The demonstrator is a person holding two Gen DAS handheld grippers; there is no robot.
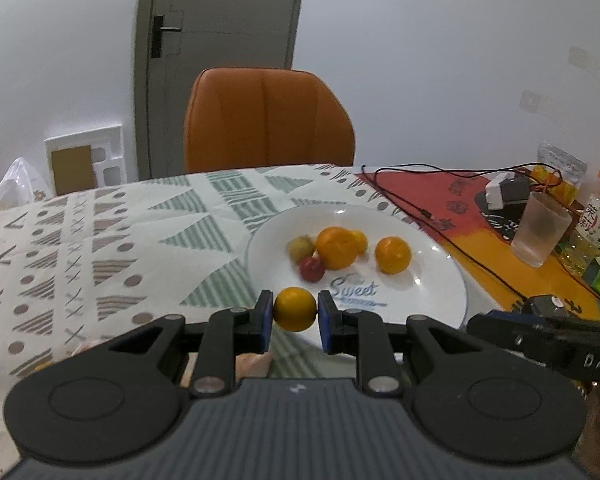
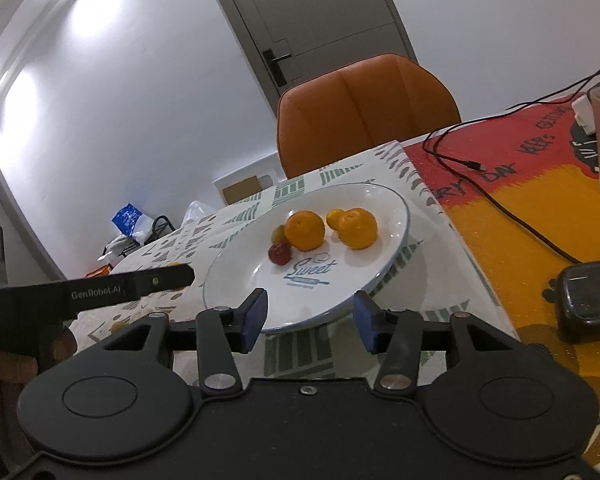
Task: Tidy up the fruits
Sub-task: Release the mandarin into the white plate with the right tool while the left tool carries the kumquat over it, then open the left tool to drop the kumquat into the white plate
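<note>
Left tool [image 1: 295,312] clamps a small yellow-orange fruit [image 1: 295,309] between its blue pads, held at the near rim of the white plate [image 1: 432,300], at about 7 o'clock of the plate. Right tool [image 2: 310,318] is spread wide with nothing between its pads, hovering at the plate's near edge, 6 o'clock side.

Plate sits on the patterned cloth [image 1: 100,248] on the counter. On the plate: a large orange [image 1: 337,248] near center, a second orange [image 1: 393,255] at its 3 o'clock, apart from it, a small yellow fruit [image 1: 359,240] just behind the large orange, a greenish fruit [image 1: 301,249] at its 9 o'clock, a red fruit [image 1: 311,269] at its 7 o'clock, close against it. "Sweet" is printed on the plate's near part.

Frosted cup [image 1: 540,232] at 3 o'clock of the plate, well apart, with a black cable [image 1: 452,236] running between them. Orange chair [image 1: 268,120] behind the counter.
</note>
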